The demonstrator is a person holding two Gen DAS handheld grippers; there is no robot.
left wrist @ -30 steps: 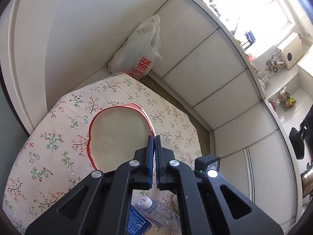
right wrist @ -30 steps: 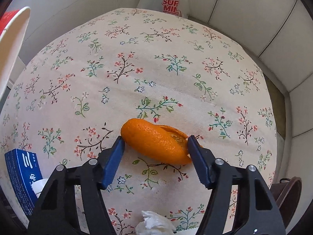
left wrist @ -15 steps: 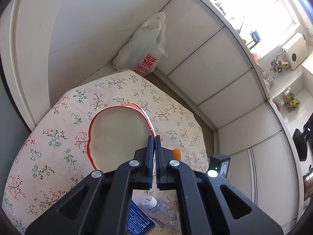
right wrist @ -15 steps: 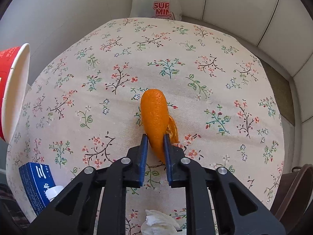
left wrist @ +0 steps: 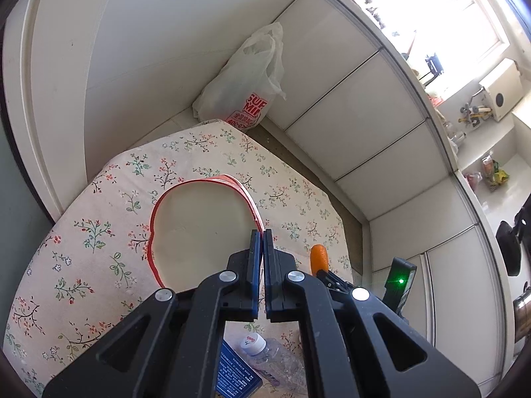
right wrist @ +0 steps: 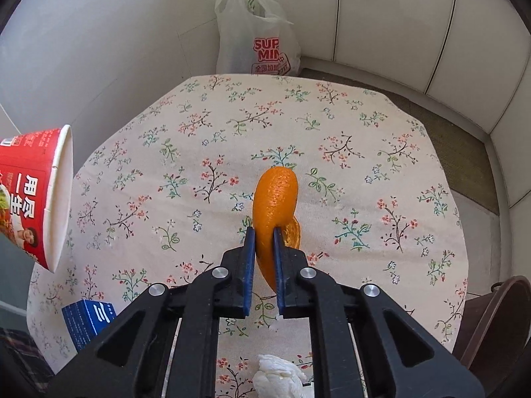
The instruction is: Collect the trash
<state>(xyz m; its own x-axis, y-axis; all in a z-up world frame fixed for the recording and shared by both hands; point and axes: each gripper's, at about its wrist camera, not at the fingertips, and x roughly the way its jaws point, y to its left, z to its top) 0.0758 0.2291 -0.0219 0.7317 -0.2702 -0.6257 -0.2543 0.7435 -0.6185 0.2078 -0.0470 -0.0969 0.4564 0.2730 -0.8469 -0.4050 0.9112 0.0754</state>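
Observation:
My left gripper (left wrist: pixel 263 232) is shut on the rim of a red paper noodle cup (left wrist: pixel 199 229), held above the flowered table with its white inside facing the camera. The cup also shows in the right wrist view (right wrist: pixel 33 192), at the left, tipped on its side. My right gripper (right wrist: pixel 264 230) is shut on an orange peel (right wrist: pixel 273 199) and holds it above the tablecloth (right wrist: pixel 332 132). The peel's tip shows in the left wrist view (left wrist: pixel 319 257).
A blue box (right wrist: pixel 88 323), a crumpled white tissue (right wrist: pixel 277 376) and a clear plastic bottle (left wrist: pixel 268 355) lie at the table's near edge. A white plastic bag (right wrist: pixel 259 33) stands on the floor past the table. A brown bin (right wrist: pixel 491 325) is at the right. White cabinets (left wrist: pixel 365 116) line the wall.
My right gripper closed on the orange peel and lifted it off the table. Both grippers rose; the cup stayed held in the left gripper.

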